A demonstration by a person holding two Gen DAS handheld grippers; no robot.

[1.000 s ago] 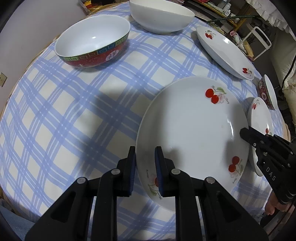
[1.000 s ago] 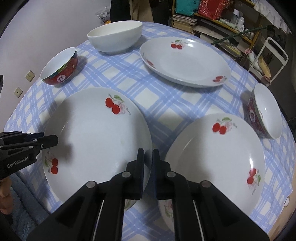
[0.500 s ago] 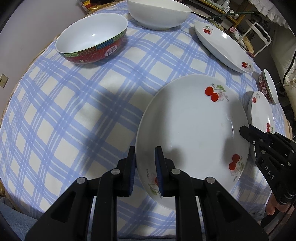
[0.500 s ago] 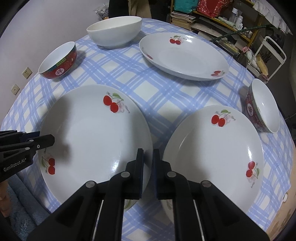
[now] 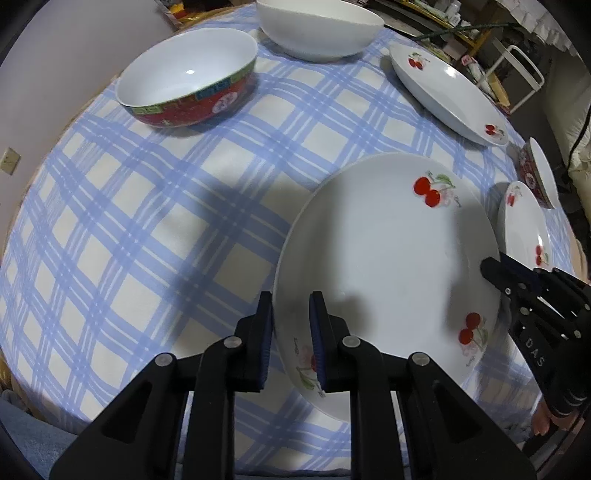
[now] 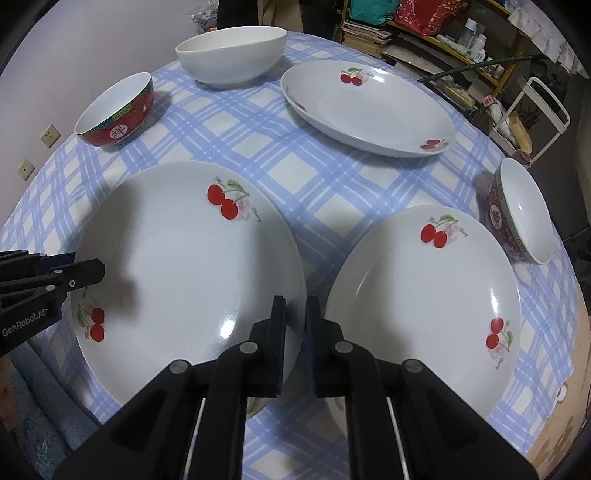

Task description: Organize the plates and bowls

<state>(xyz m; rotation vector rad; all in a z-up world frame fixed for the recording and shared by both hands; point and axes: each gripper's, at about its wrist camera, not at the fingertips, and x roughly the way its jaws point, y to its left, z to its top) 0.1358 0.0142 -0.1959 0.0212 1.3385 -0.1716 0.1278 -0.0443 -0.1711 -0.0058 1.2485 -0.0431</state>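
Observation:
A white cherry-print plate [image 5: 388, 266] [image 6: 184, 266] lies near the table's front edge. My left gripper [image 5: 291, 332] is shut on its near-left rim, and the rim runs between the two pads. The right gripper [image 6: 296, 332] is shut on the opposite rim and shows in the left wrist view as black fingers [image 5: 491, 269]. A second cherry plate [image 6: 424, 295] lies just right of the held one. A third cherry plate [image 6: 369, 107] sits farther back. Two red-patterned bowls [image 6: 118, 107] [image 6: 521, 214] and a large white bowl [image 6: 231, 51] stand around them.
A blue-and-white checked cloth [image 5: 147, 221] covers the round table. A wall with sockets [image 6: 50, 134] is close on the left. Cluttered shelves [image 6: 424, 29] and a white rack [image 6: 535, 110] stand behind the table at the right.

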